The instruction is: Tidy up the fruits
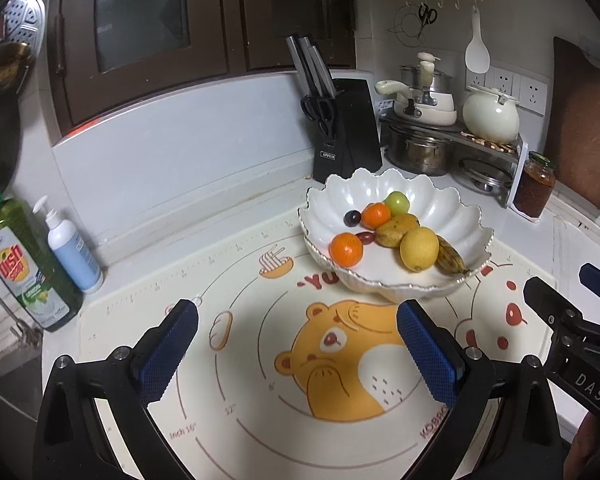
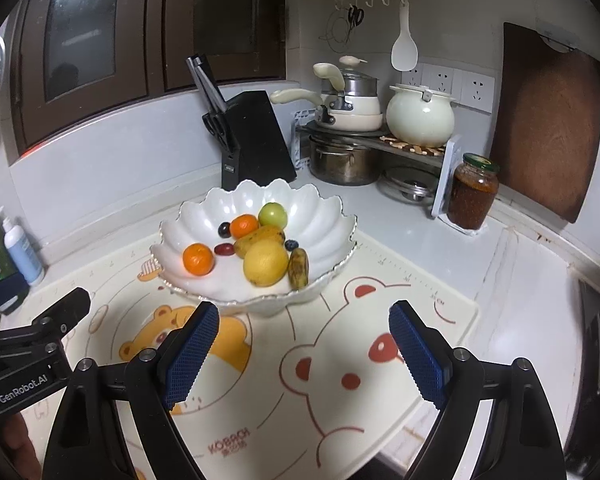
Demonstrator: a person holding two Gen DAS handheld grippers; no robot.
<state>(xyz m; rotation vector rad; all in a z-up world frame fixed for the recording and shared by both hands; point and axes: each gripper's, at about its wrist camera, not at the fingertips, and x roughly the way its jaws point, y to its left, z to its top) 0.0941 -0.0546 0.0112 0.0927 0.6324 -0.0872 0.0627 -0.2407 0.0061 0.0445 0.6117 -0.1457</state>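
A white scalloped bowl (image 1: 432, 204) (image 2: 320, 216) stands on the cartoon bear mat (image 1: 260, 360) (image 2: 340, 412). Inside lie two oranges (image 1: 347, 249) (image 2: 198, 259), a lemon (image 1: 419, 249) (image 2: 265, 262), a small spotted banana (image 1: 451, 257) (image 2: 298, 268), a brownish fruit (image 1: 396, 230) (image 2: 260, 236), a green fruit (image 1: 397, 202) (image 2: 273, 215) and dark grapes (image 1: 352, 218) (image 2: 224, 229). My left gripper (image 1: 298, 344) hovers open over the mat, short of the bowl, nothing between its fingers. My right gripper (image 2: 304, 348) is likewise open and empty in front of the bowl.
A black knife block (image 1: 346, 132) (image 2: 256, 140) stands behind the bowl. Pots and a cream kettle (image 1: 490, 114) (image 2: 420, 116) crowd a rack at the back right, beside a sauce jar (image 1: 534, 190) (image 2: 473, 192). Dish soap (image 1: 24, 264) and a pump bottle (image 1: 73, 248) stand left.
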